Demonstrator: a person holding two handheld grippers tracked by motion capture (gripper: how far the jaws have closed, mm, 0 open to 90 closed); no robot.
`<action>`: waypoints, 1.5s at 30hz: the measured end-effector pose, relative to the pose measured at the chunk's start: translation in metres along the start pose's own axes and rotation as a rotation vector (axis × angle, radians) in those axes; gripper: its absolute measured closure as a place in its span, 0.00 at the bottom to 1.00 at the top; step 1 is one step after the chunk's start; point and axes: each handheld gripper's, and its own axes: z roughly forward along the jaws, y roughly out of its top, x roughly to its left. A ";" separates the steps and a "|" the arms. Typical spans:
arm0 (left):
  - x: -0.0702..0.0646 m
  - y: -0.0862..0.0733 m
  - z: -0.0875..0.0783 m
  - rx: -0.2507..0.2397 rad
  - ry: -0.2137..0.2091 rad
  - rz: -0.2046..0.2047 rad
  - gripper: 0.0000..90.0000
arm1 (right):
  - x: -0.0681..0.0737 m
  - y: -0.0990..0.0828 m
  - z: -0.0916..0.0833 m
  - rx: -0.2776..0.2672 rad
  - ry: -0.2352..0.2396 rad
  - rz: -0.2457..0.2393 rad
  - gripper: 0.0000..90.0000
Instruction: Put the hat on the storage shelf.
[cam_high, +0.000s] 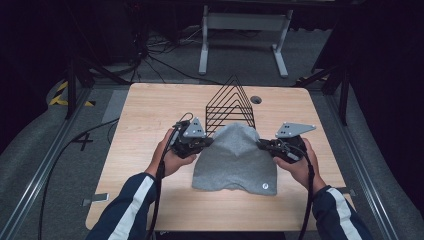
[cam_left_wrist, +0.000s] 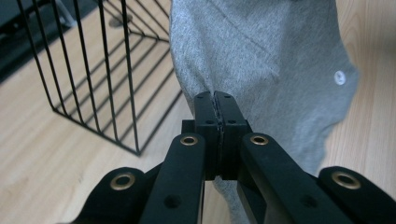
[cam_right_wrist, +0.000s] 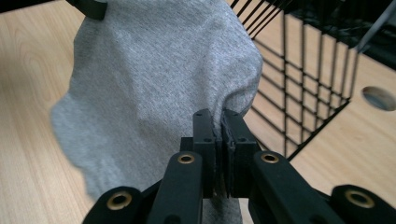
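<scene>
Between my hands, both sets of fingers pinch the soft, light gray hat (cam_high: 235, 159) at opposite edges; it sags, probably slipping easily, beside the wire rack (cam_high: 231, 106).

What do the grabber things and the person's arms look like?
Each hand carries a black two-jaw gripper, left and right, with flat black jaws, brass-ringed pivot holes and a grey three-cornered plate on top. A black cable trails back from each. The person wears dark navy sleeves with a white stripe.
</scene>
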 end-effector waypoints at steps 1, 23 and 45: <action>0.000 0.005 -0.001 -0.007 0.001 0.006 0.99 | -0.002 0.002 -0.004 -0.006 -0.004 0.002 0.95; 0.026 0.095 -0.037 -0.140 0.086 0.057 1.00 | -0.030 0.073 -0.068 -0.147 -0.140 -0.033 0.95; 0.068 0.153 -0.070 -0.204 0.189 0.052 1.00 | -0.065 0.153 -0.082 -0.227 -0.193 -0.048 0.95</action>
